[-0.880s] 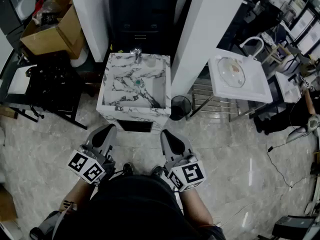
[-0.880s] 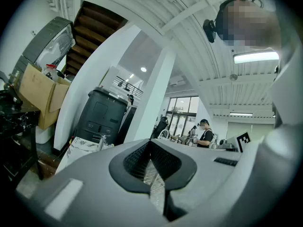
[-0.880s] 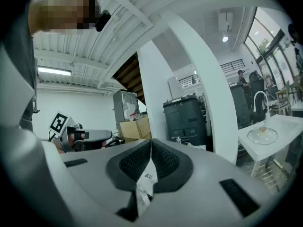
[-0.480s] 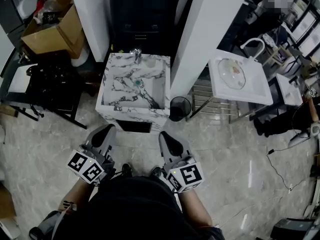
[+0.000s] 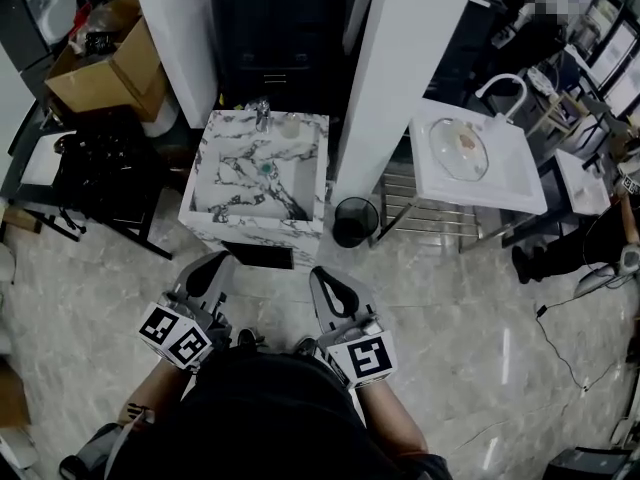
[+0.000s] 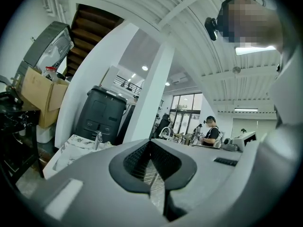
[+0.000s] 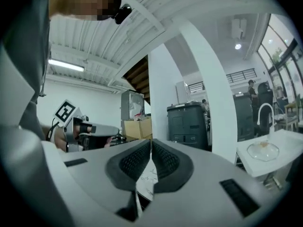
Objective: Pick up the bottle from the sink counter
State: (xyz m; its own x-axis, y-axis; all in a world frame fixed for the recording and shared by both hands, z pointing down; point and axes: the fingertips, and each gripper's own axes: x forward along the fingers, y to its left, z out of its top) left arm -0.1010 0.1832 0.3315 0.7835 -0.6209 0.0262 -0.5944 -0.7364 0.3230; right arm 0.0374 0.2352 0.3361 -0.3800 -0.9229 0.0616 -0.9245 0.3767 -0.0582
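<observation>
A small pale bottle (image 5: 290, 123) stands on the back rim of the marble sink (image 5: 200, 196), just right of the chrome faucet (image 5: 261, 114). Both grippers hang low in front of the person, well short of the sink. My left gripper (image 5: 212, 266) is shut with nothing in it, its pads meeting in the left gripper view (image 6: 150, 143). My right gripper (image 5: 330, 280) is also shut and empty (image 7: 151, 143). The left gripper view shows the marble sink (image 6: 71, 148) and faucet (image 6: 98, 138) ahead to the left.
A white pillar (image 5: 395, 58) rises right of the marble sink, with a black waste bin (image 5: 355, 220) at its foot. A white basin (image 5: 475, 153) stands further right. A dark cabinet (image 5: 275, 28) is behind the sink, and a black table (image 5: 95, 173) and cardboard box (image 5: 95, 63) are at the left.
The sink and surroundings have slid a little left and up in the head view. The right gripper has drifted slightly left. Both stay shut and empty.
</observation>
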